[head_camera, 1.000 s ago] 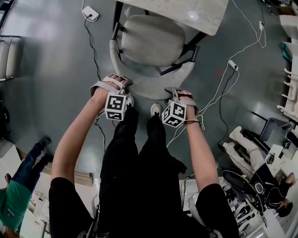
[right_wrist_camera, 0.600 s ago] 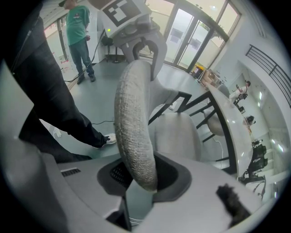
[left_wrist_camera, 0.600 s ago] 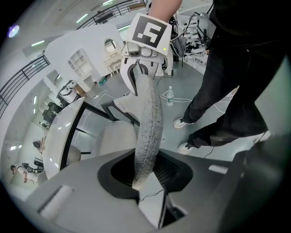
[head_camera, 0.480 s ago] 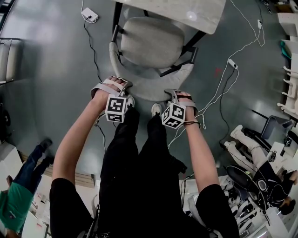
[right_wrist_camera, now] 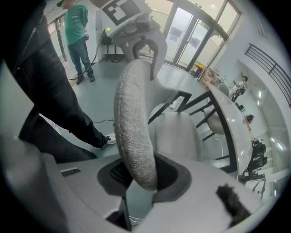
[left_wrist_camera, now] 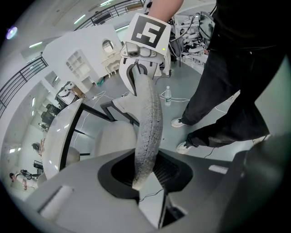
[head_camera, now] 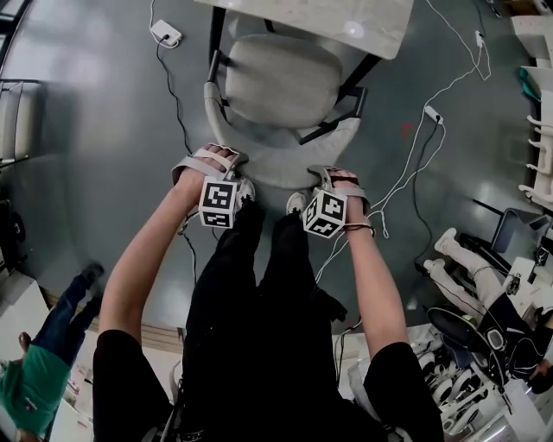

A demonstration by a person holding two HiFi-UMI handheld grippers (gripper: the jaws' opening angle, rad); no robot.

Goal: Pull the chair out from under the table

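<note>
— Where's the chair got to?

— Its seat's far edge is tucked under the surface, and most of the seat shows. I'd say there's more pulling to do. The person stands just behind the chair.

— And the grip?

— Both are on the chair's curved backrest. The left hand-held gripper pinches the top rim near the chair's left end. The right hand-held gripper pinches it near the right end. Each gripper view shows the padded rim clamped between the jaws.

— So how to do it well?

— Draw both ends back evenly, straight away from the chair's front, or it'll swing. Keep the pinch firm, because that rounded rim could slip. Watch the white adapter and its cable on the floor right of the chair.
</note>
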